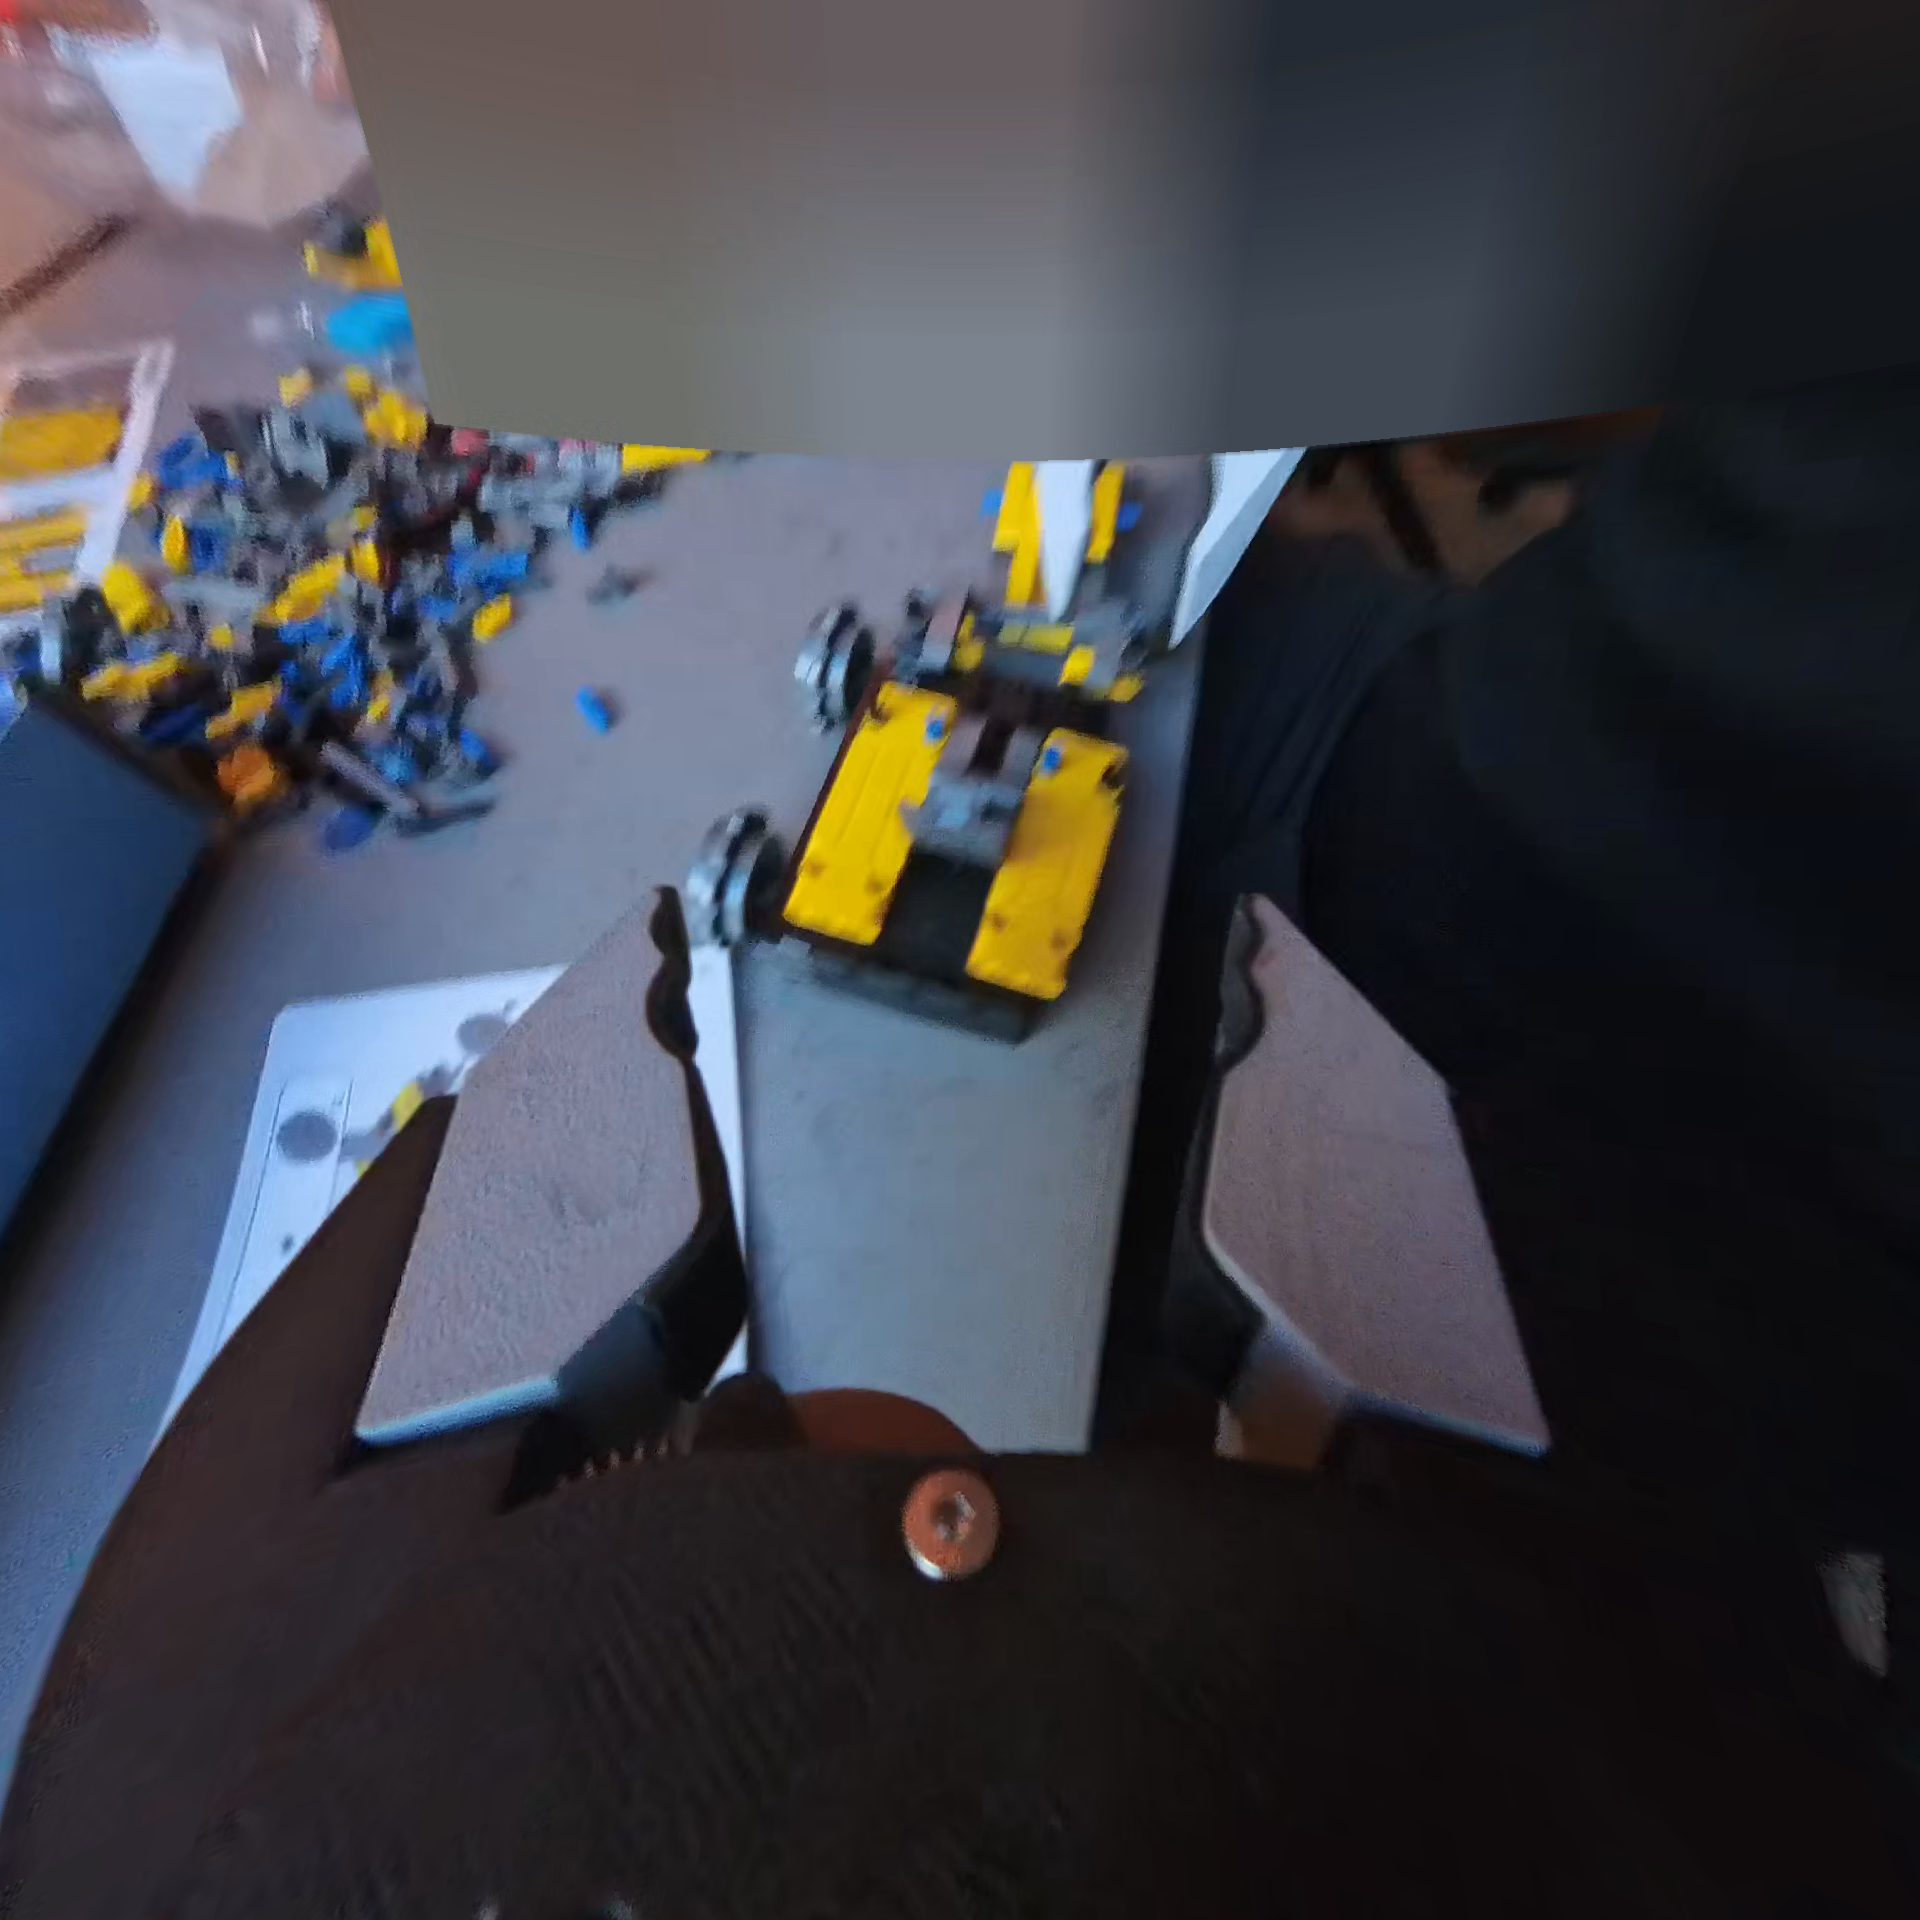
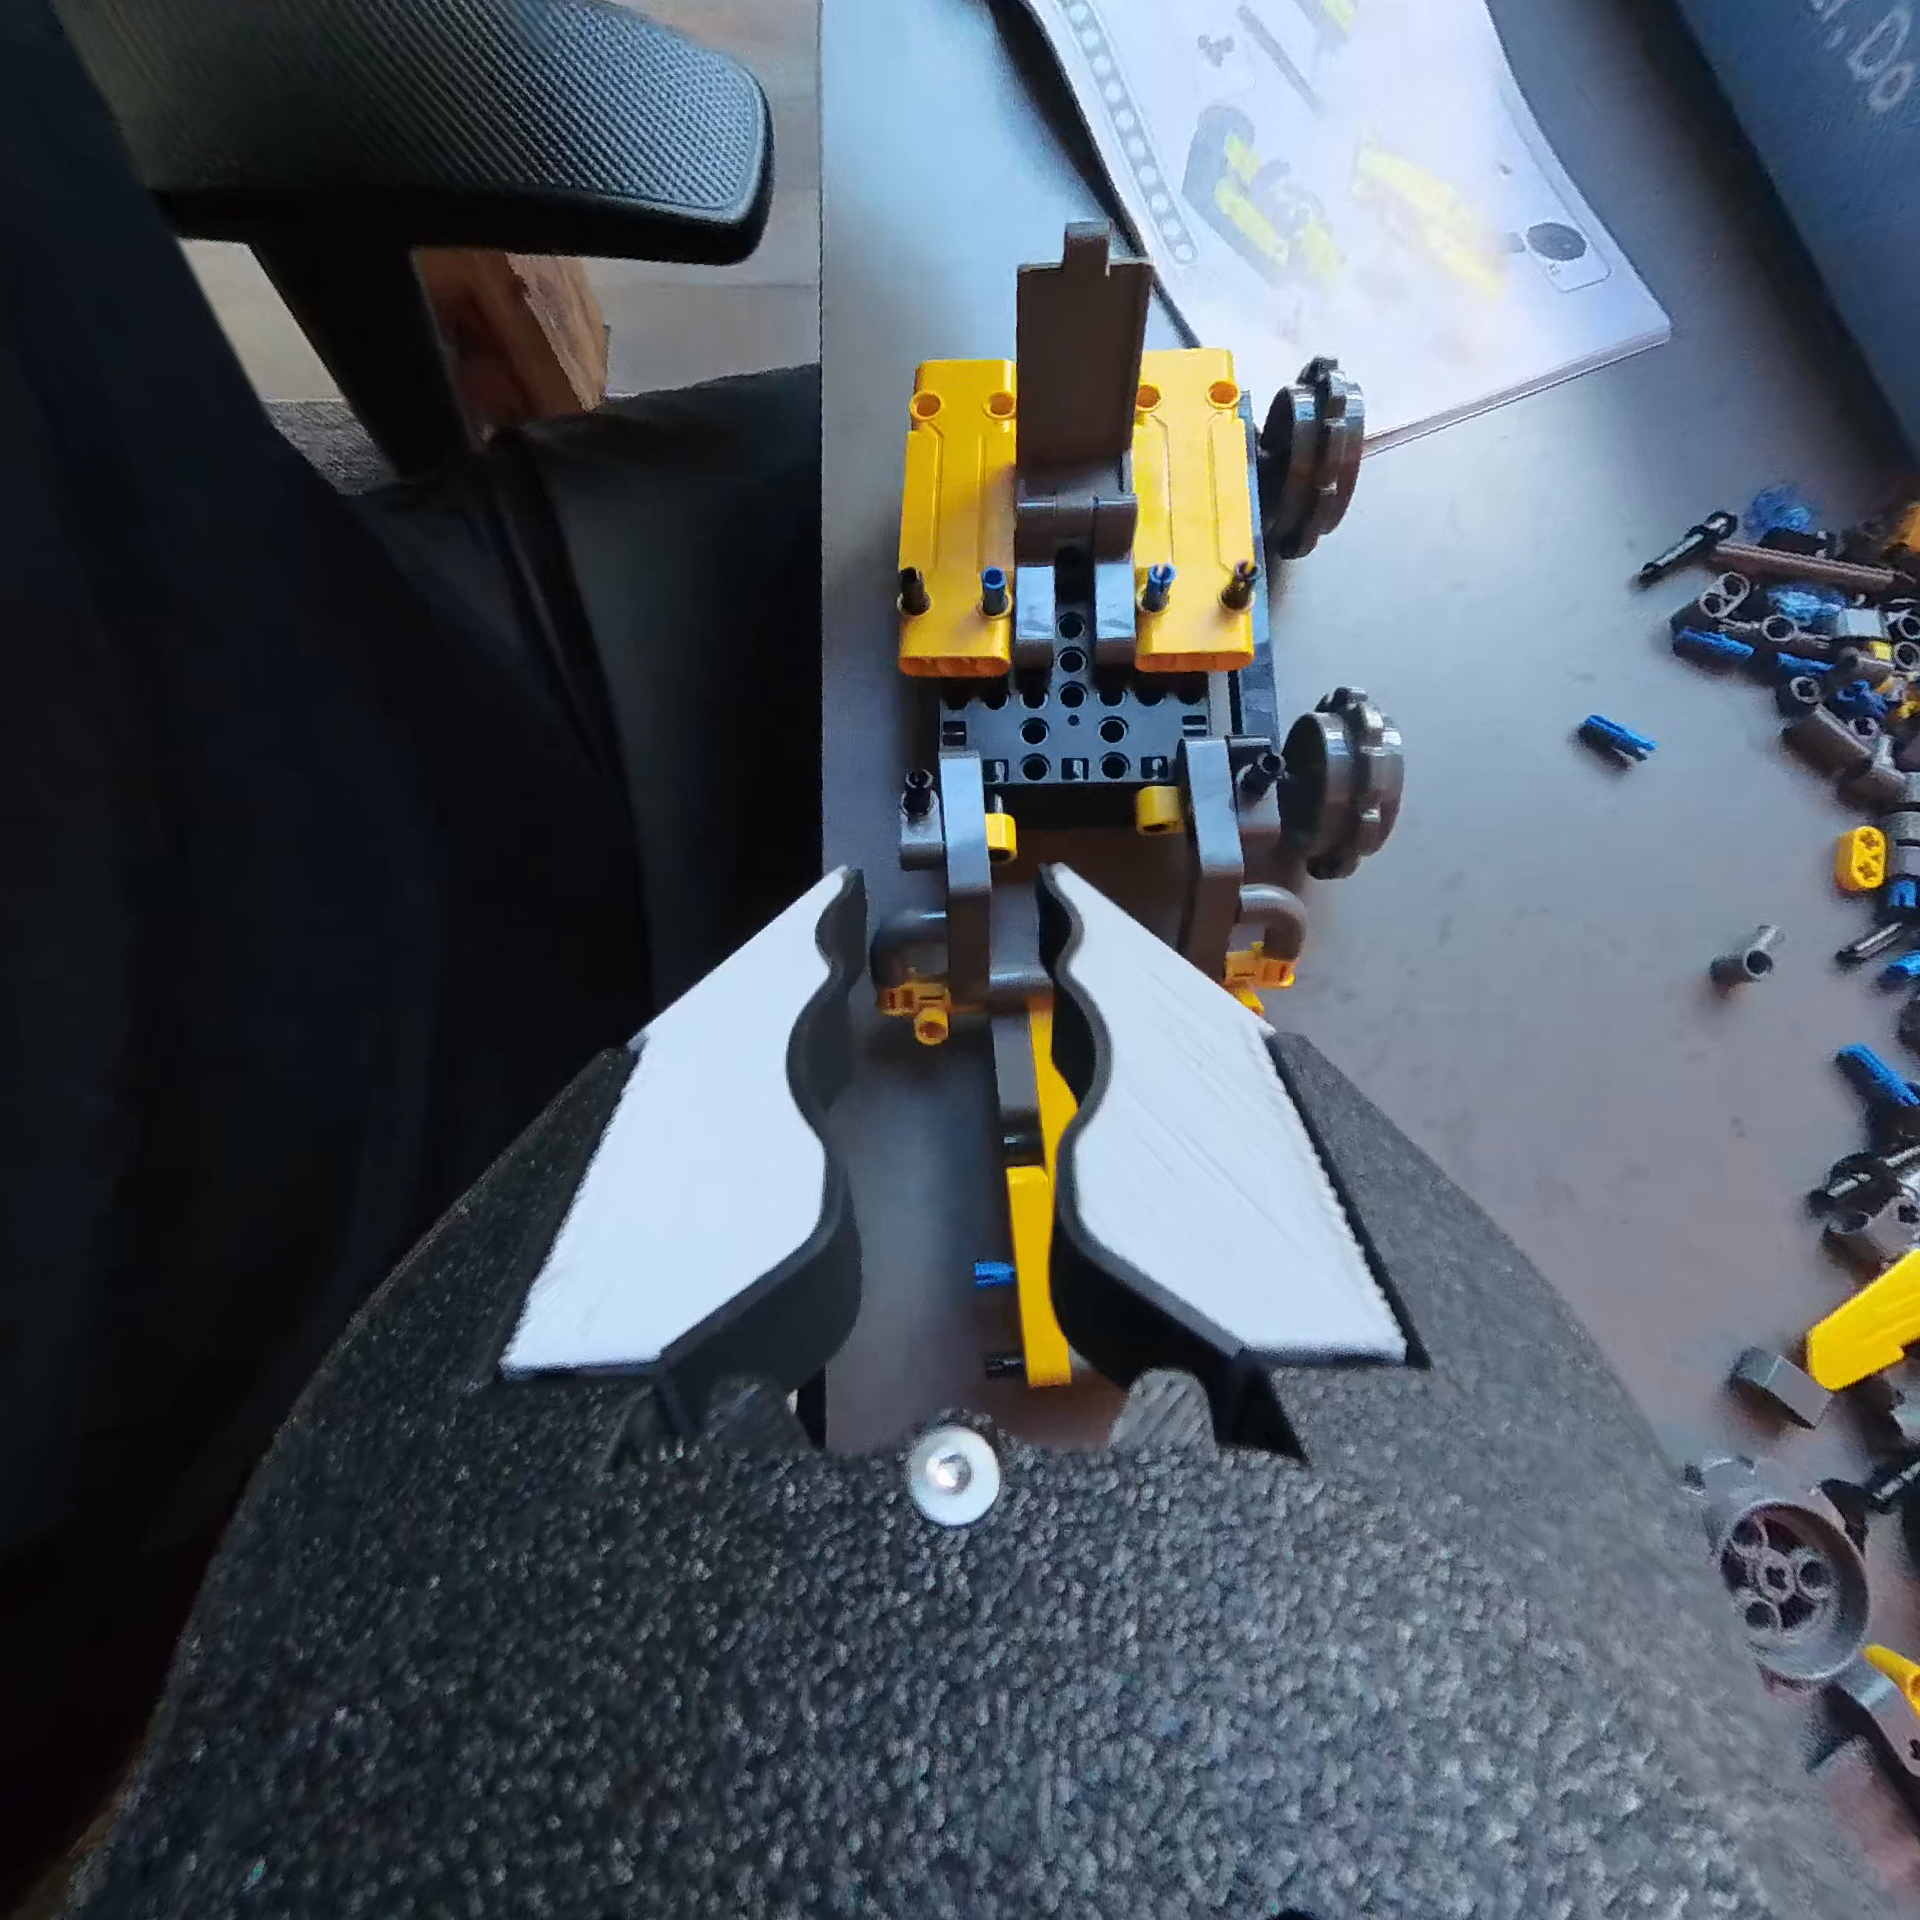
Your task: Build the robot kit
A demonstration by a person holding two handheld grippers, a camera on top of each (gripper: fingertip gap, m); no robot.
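A half-built yellow and black brick vehicle (image 2: pixel 1081 717) lies along the near edge of the grey table (image 2: pixel 1507 935), with two dark wheel hubs (image 2: pixel 1340 779) on one side. My right gripper (image 2: pixel 948 888) is open, and its jaws straddle a dark grey arm at the model's front end with a gap on each side. A yellow beam runs back under its right finger. My left gripper (image 1: pixel 956 925) is wide open and empty, just behind the model's yellow rear panels (image 1: pixel 956 831). The right gripper's white fingers (image 1: pixel 1236 540) show at the model's far end.
A pile of loose blue, yellow and grey parts (image 1: pixel 312 623) lies beside the model and also shows in the right wrist view (image 2: pixel 1829 665). An open instruction booklet (image 2: pixel 1351 208) lies behind the model. A black chair armrest (image 2: pixel 468 114) sits off the table edge. A dark blue box (image 1: pixel 83 935) is at the left. The grippers' ends are close to 15 cm from one another.
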